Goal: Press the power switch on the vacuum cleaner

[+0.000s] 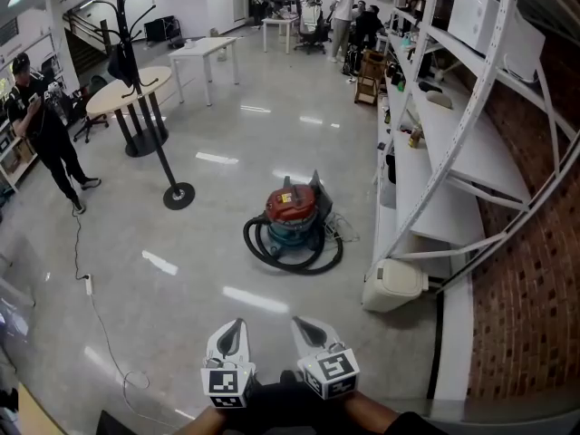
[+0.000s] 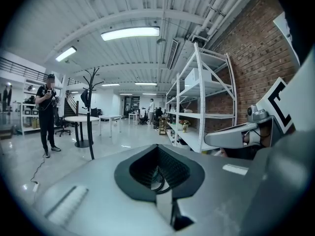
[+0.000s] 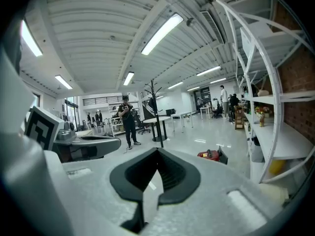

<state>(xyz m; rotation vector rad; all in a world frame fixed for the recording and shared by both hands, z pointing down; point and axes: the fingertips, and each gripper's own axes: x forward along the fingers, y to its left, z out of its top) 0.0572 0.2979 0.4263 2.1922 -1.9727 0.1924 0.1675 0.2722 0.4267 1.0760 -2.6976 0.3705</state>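
Left gripper [image 1: 236, 326] and right gripper [image 1: 302, 323], fingers clenched on nothing, face the red-topped canister vacuum cleaner [image 1: 291, 205] well ahead; its coiled black hose [image 1: 272, 254] could snag an approaching foot.

Open floor [image 1: 199, 243] ahead, hose [image 1: 313, 265] ringing vacuum [image 1: 292, 208]

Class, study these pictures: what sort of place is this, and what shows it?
Probably an open-plan workshop or lab office: white metal shelving along a brick wall, work tables with people at the far end, and a vacuum cleaner on the polished floor.
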